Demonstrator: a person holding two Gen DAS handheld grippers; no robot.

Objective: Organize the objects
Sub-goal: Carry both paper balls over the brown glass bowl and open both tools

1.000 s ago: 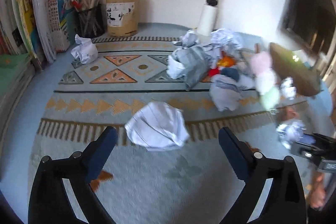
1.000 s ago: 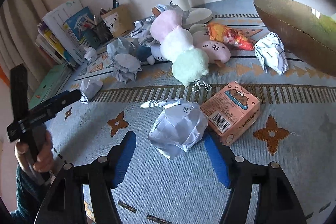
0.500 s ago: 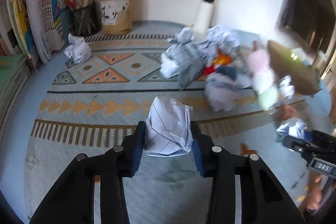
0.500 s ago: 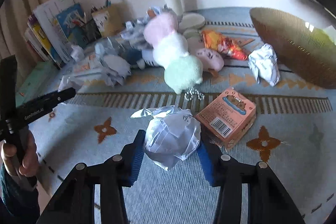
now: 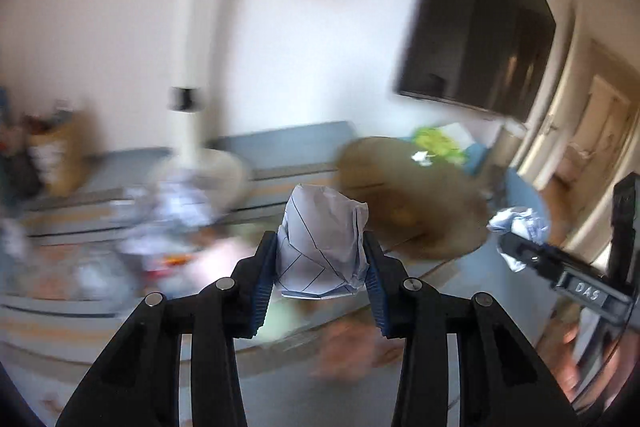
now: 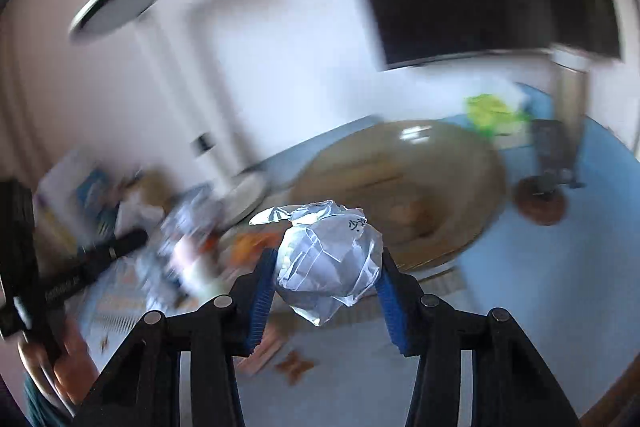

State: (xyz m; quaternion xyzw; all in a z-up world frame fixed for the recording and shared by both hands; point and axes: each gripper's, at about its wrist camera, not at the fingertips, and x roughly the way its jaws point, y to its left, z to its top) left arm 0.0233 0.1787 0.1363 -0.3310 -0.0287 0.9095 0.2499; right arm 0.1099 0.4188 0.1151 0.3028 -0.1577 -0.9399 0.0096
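Progress: early. Left gripper (image 5: pixel 320 263) jaws clench a paper ball (image 5: pixel 322 247); right gripper (image 6: pixel 326 273) jaws clench another ball (image 6: pixel 328 263). Both are carried above the desk (image 6: pixel 560 267) near the bowl (image 6: pixel 400 187); a blurred pile remains.

- The heap of papers and toys (image 5: pixel 172 227) on the table (image 6: pixel 560 267) is smeared by motion blur in both views; no single item can be told.
- The pen holders (image 5: pixel 52 155) at far left are blurred.
- The brown bowl (image 6: pixel 404 187) shows soft edges; its contents are unclear.
- The dark screen (image 5: pixel 480 27) is cut off by the picture's edge.
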